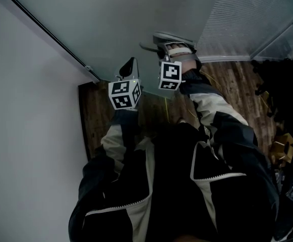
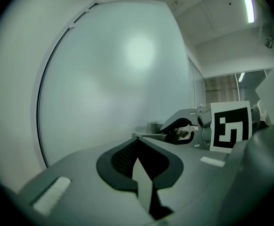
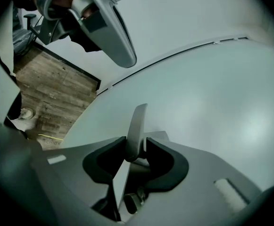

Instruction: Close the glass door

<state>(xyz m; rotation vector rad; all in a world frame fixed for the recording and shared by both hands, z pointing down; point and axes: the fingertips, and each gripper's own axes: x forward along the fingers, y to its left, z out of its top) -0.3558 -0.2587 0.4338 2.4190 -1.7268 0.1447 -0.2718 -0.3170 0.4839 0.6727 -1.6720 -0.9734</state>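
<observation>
The frosted glass door (image 1: 136,19) fills the top of the head view, and a silver lever handle (image 1: 171,37) juts from it. My right gripper (image 1: 167,48) is shut on that handle. In the right gripper view the flat lever (image 3: 137,126) stands pinched between the dark pads (image 3: 162,157). My left gripper (image 1: 129,66) hovers just left of the handle with its jaws together, holding nothing, its tip close to the glass (image 2: 118,79). From the left gripper view, the right gripper (image 2: 184,128) shows on the handle (image 2: 151,135).
A pale wall (image 1: 25,135) runs along the left, meeting the door at a black frame strip (image 1: 45,29). Wood floor (image 1: 154,110) lies below. Slatted blinds (image 1: 247,19) sit behind glass at the right. Dark gear (image 1: 282,84) and a cardboard box (image 1: 283,145) stand at the far right.
</observation>
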